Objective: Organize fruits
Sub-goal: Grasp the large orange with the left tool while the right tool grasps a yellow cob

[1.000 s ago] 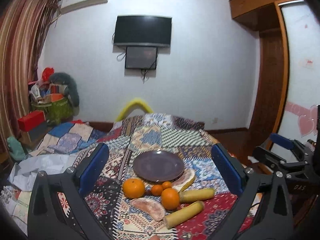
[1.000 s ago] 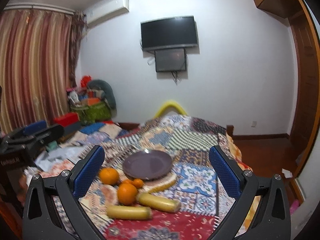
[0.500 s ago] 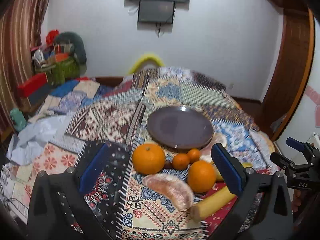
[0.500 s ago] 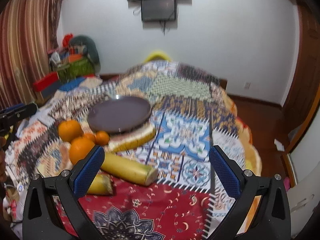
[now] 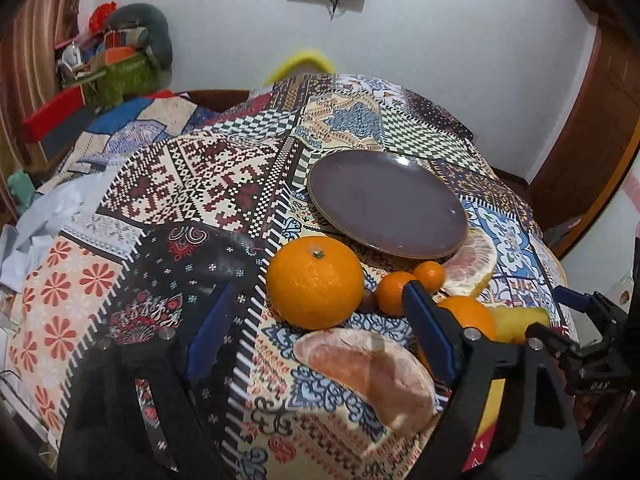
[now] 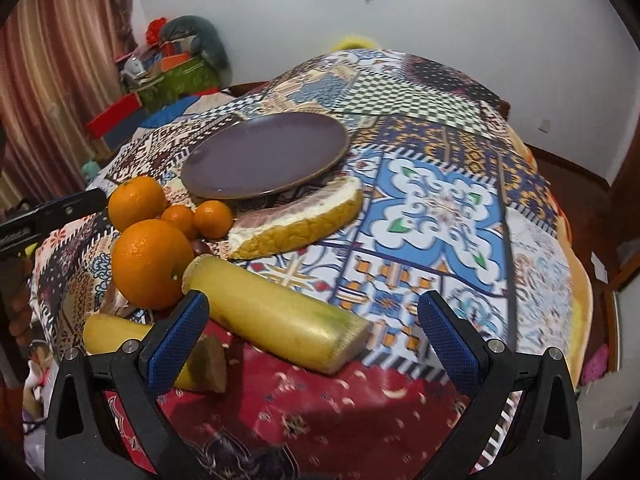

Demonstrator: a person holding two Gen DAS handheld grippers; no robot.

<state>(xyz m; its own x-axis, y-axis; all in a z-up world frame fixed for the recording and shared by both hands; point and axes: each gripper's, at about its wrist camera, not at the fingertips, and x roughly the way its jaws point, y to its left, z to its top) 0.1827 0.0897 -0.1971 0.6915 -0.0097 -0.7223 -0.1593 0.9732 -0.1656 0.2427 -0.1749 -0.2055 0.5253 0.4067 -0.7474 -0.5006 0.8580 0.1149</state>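
A dark purple plate [image 5: 386,202] [image 6: 264,156] lies bare on the patchwork tablecloth. In front of it are a big orange [image 5: 315,282] [image 6: 137,201], a second orange [image 6: 151,263], two small tangerines [image 5: 394,292] [image 6: 213,218], a peeled pomelo segment [image 5: 370,368], a pomelo wedge with rind [image 6: 298,220] and two yellow cane pieces [image 6: 276,316]. My left gripper [image 5: 316,334] is open just above the big orange and the peeled segment. My right gripper [image 6: 312,336] is open over the nearer cane piece.
The table edge [image 6: 576,280] drops off at the right, with wooden floor beyond. A cluttered pile of boxes and bags [image 5: 112,60] stands at the back left by the curtain. A yellow chair back [image 5: 300,62] shows behind the table.
Both grippers have tilted down and moved forward, close over the fruit. Both stay open. No fruit has moved.
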